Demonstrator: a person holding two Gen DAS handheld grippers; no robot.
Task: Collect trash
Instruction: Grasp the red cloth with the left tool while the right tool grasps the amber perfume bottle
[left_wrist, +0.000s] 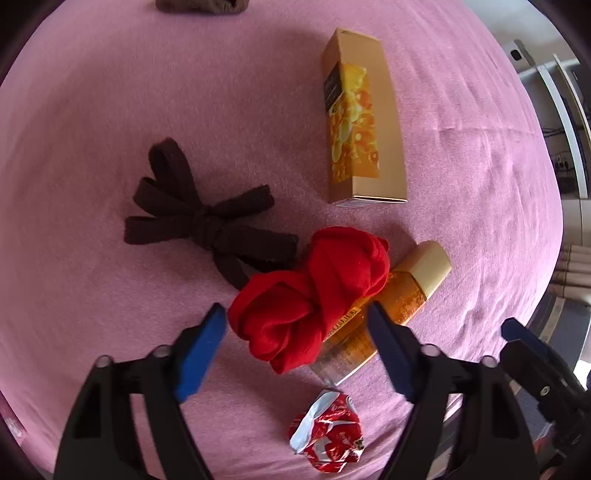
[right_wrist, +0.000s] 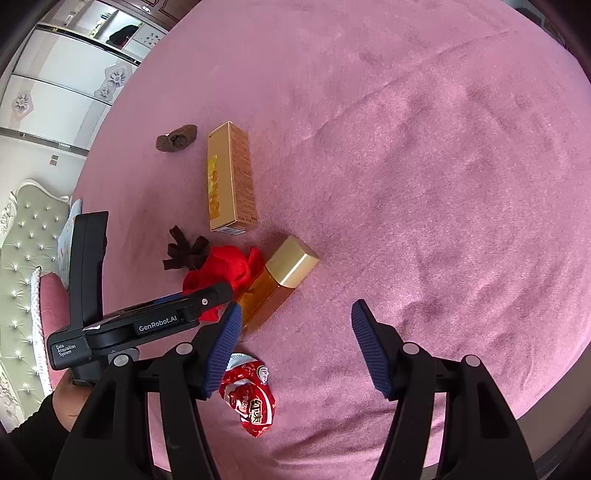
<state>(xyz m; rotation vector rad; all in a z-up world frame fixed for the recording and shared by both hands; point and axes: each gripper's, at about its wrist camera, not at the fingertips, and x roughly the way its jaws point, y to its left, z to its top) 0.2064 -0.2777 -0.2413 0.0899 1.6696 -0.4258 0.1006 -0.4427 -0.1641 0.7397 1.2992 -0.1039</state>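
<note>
A crumpled red-and-white wrapper (left_wrist: 327, 432) (right_wrist: 247, 393) lies on the pink bedspread (left_wrist: 110, 92) near its front edge. My left gripper (left_wrist: 295, 314) is open and points down over a knotted red cloth (left_wrist: 314, 295) (right_wrist: 229, 266), one pad on each side of it. Its right pad is over an amber bottle (left_wrist: 410, 288) (right_wrist: 273, 288) with a gold cap, which lies partly under the cloth. My right gripper (right_wrist: 295, 308) is open over bare bedspread, with the wrapper beneath its left finger.
A gold carton (left_wrist: 364, 118) (right_wrist: 231, 181) lies beyond the bottle. A dark brown bow (left_wrist: 199, 218) (right_wrist: 184, 251) sits left of the red cloth, and a brown bundle (right_wrist: 177, 138) farther back. A tufted headboard (right_wrist: 22, 258) and wardrobe (right_wrist: 74, 92) stand beyond the bed's left edge.
</note>
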